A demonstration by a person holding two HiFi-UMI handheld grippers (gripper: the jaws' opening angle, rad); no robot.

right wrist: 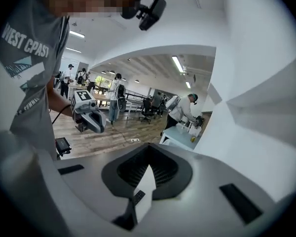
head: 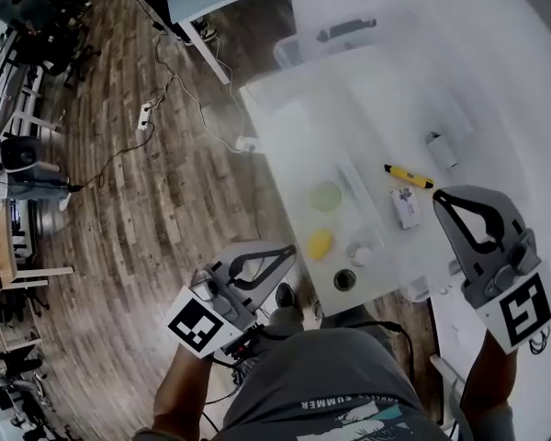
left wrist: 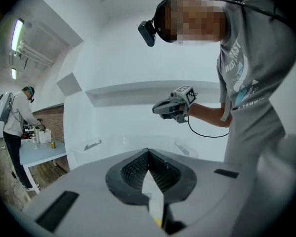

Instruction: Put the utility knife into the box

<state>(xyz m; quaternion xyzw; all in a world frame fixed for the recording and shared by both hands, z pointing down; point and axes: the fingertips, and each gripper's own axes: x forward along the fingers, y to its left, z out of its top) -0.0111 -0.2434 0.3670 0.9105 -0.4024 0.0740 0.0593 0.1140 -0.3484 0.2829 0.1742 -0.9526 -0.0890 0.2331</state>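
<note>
The yellow utility knife point(head: 409, 176) lies on the white table point(head: 496, 81), to the right of its middle. A clear plastic box point(head: 335, 37) with a dark handle stands at the table's far end. My right gripper point(head: 438, 194) hovers just in front of the knife, apart from it, with its jaws shut and nothing between them. My left gripper point(head: 291, 250) hangs off the table's left front edge over the floor, also shut and holding nothing. Each gripper view shows its own jaws meeting at the tip, left gripper point(left wrist: 148, 153) and right gripper point(right wrist: 148, 148), and the other gripper beyond.
On the table sit a clear tray point(head: 303, 145), a pale green disc point(head: 326, 195), a yellow object point(head: 320, 243), a dark cup point(head: 344, 279), a small white box point(head: 405, 207) and a white cylinder point(head: 441, 150). Cables cross the wooden floor point(head: 156, 200). People stand at desks far off.
</note>
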